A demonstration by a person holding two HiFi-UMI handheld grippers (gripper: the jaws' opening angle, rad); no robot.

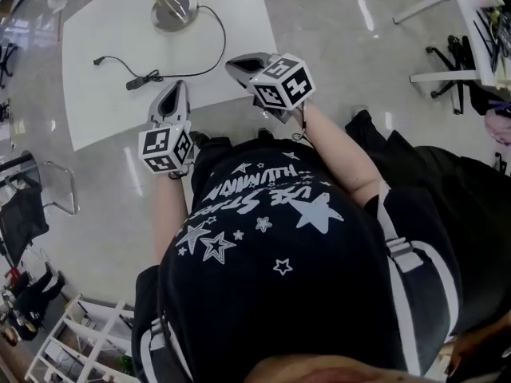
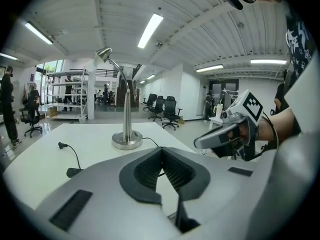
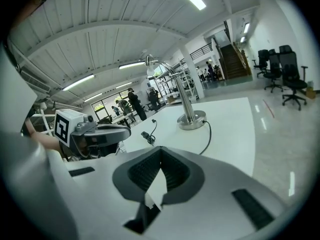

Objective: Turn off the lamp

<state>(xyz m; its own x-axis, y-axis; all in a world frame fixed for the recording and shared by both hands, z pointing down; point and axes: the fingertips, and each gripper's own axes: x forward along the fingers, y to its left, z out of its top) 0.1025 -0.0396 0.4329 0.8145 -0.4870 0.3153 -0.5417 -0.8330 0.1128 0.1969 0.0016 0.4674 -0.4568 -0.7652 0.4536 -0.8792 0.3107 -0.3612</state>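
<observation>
A silver desk lamp stands at the back of the white table, its round base trailing a black cable with an inline switch. The left gripper view shows the lamp's head, base and the switch. In the right gripper view the base and switch lie further off. My left gripper hovers at the table's front edge, shut and empty. My right gripper is beside it over the front right corner, jaws together with nothing between them.
A metal-framed chair stands left of the table. Another white desk and an office chair are at the top right. Shelving, office chairs and people fill the room behind.
</observation>
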